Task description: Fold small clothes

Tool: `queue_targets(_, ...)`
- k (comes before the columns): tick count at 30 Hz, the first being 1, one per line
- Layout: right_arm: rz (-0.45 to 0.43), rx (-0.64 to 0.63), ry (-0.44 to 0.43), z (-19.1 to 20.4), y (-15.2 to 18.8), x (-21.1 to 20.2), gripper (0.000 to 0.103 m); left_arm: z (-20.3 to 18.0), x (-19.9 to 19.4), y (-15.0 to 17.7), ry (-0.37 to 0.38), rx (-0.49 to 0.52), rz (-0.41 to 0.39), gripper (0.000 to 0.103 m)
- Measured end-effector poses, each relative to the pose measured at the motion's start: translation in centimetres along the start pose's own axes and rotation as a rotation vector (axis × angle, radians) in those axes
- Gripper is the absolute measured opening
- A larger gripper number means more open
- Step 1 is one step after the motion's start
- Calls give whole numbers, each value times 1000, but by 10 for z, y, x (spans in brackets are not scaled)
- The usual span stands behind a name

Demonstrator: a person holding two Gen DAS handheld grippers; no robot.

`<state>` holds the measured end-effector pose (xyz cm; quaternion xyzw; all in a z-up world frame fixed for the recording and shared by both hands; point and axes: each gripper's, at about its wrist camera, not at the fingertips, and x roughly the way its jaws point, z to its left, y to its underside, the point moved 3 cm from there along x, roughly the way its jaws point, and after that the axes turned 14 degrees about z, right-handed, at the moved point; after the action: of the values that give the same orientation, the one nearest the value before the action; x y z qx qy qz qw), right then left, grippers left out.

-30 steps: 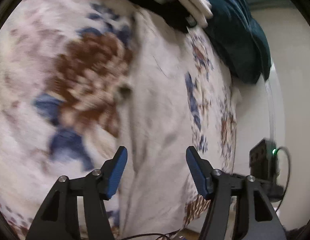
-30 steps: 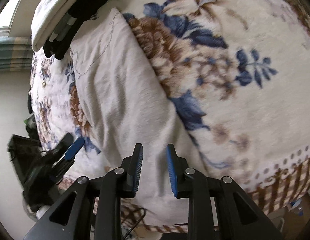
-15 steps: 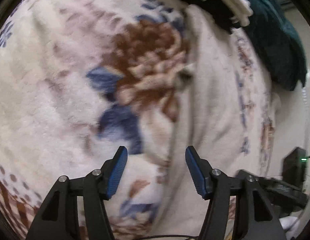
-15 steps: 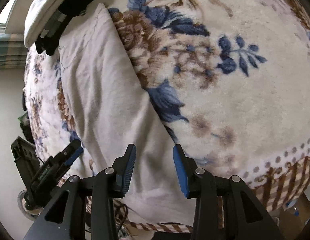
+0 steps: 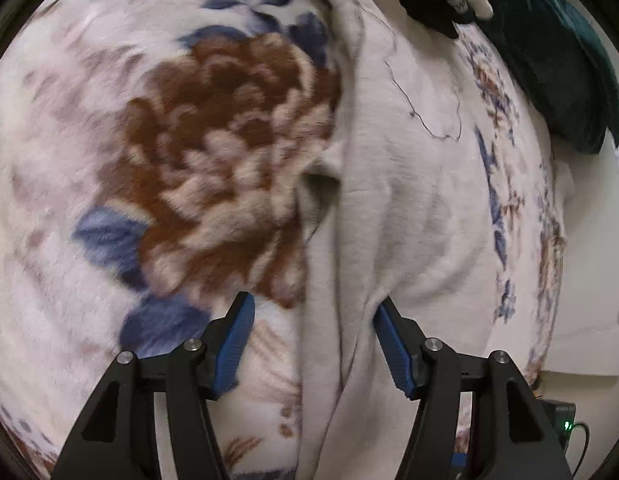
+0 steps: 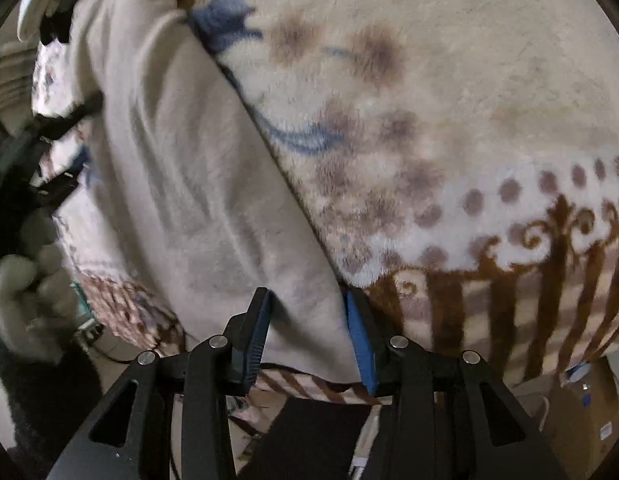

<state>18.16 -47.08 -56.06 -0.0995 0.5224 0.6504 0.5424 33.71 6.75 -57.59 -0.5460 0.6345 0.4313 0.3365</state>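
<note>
A cream garment [image 5: 409, 200], folded into a long strip, lies on a floral fleece blanket [image 5: 149, 160]. My left gripper [image 5: 312, 308] is open and points down over the strip's left edge. Its left pad hangs over the blanket, and its right finger [image 5: 389, 336] dents a fold of the cloth. In the right wrist view the same garment [image 6: 189, 200] runs away to the upper left. There my right gripper [image 6: 307, 300] is open and straddles the strip's near end, cloth filling the gap between the pads. A gloved hand [image 6: 25, 280] shows blurred at the left.
A stack of folded black and white clothes [image 5: 437, 0] sits at the garment's far end, with a teal cloth [image 5: 549, 60] beside it. A black device with a green light [image 5: 565, 424] stands past the blanket's right edge. The blanket's patterned hem [image 6: 509, 280] falls toward a cardboard box [image 6: 581, 420].
Both grippers came down closer to the garment. The right gripper's jaws widened and slid to the strip's near end. The left gripper swung around and now sits over the strip's left edge.
</note>
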Motion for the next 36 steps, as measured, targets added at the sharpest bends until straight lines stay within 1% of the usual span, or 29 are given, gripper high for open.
queue_targets(2,-35,-6,-25,-5,1,-14,42,3,-13,18,43,10,-12,58)
queue_targets(3,-48,-12,-56,-7,0,-20,45,3,-18,33,83,14,-16,58)
queue_targets(4,-48,-17,-78,-9,0,-22,55,3,-22,45,115,14,-16,58)
queue_targets(5,-46,-22,-97,-9,0,-22,58,4,-23,61,152,9,-11,59)
queue_targets(6,-42,-28,-111,-11,0,-22,58,4,-20,76,186,0,2,59)
queue_targets(7,-32,-39,-116,-13,-1,-20,58,5,-14,93,210,-10,24,61)
queue_targets(9,5,-68,-125,-15,-2,-9,58,7,1,117,220,-19,65,61)
queue_targets(11,33,-96,-122,-18,-3,2,58,12,20,137,193,-37,100,61)
queue_targets(14,60,-160,-131,-24,-4,20,59,13,37,155,178,-36,101,61)
queue_targets(15,68,-171,-144,-24,-4,24,59,12,39,158,189,-39,96,61)
queue_targets(17,109,-188,-214,-26,1,28,59,8,43,161,198,-41,89,61)
queue_targets(19,142,-194,-261,-27,8,38,58,6,44,163,209,-44,81,61)
queue_targets(21,171,-182,-293,-35,14,48,58,4,46,164,228,-46,77,61)
queue_targets(22,173,-176,-306,-38,16,49,59,3,46,165,230,-46,71,59)
queue_targets(23,174,-172,-318,-40,16,48,59,3,46,168,234,-49,64,54)
queue_targets(24,173,-172,-326,-41,19,52,58,4,45,171,238,-54,55,45)
queue_targets(25,169,-175,-326,-43,21,51,57,1,45,173,236,-53,46,16)
queue_targets(26,163,-178,-319,-44,22,51,52,1,44,176,232,-46,40,11)
queue_targets(27,157,-184,-310,-42,20,52,47,0,41,179,225,-40,27,11)
queue_targets(28,149,-193,-305,-43,22,51,32,-2,36,180,225,-37,9,11)
queue_targets(29,137,-201,-299,-44,26,49,13,-6,32,182,222,-37,-3,11)
queue_targets(30,125,-206,-302,-45,27,42,10,-8,27,183,220,-41,-11,11)
queue_targets(34,84,-221,-369,-35,43,18,10,-18,-5,179,265,-64,-58,10)
queue_targets(36,48,-238,-408,-25,49,-5,9,-26,-29,169,299,-69,-104,10)
